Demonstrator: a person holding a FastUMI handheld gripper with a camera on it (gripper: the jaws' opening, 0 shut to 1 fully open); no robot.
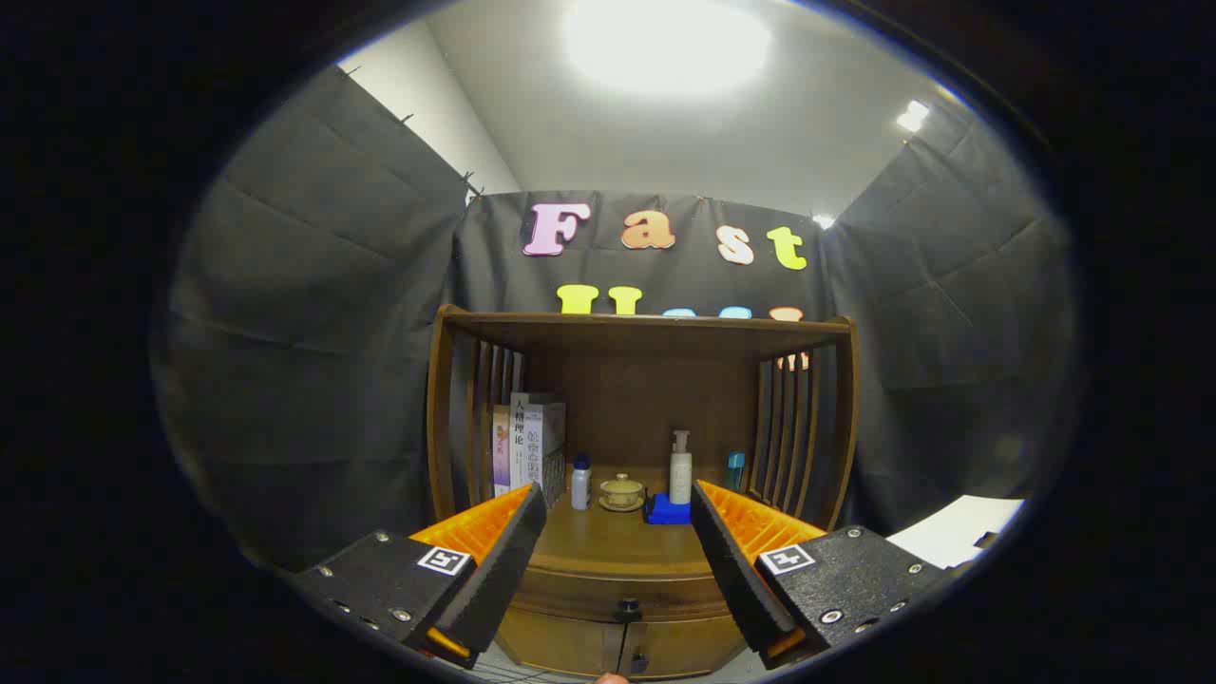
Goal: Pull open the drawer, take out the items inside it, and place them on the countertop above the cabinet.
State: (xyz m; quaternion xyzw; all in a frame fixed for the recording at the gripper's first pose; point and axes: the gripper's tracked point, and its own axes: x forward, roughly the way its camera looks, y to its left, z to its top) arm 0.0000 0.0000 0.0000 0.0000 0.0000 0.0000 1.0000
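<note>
A brown wooden cabinet (627, 570) stands ahead, with a shelf hutch (646, 328) rising over its countertop (613, 541). The drawer front (589, 594) under the countertop looks shut, and its small dark knob (628, 605) sits centred just below the counter edge. My gripper (617, 503) is open, held back from the cabinet, with the countertop seen between its spread fingers (503, 560). Nothing is between them. The drawer's contents are hidden.
On the countertop stand upright books (532, 442) at the left, a small white bottle (580, 484), a lidded cup on a saucer (621, 492), a pump bottle (680, 470) on a blue pad (667, 511), and a small teal object (735, 470). Lower cabinet doors (570, 646) sit beneath.
</note>
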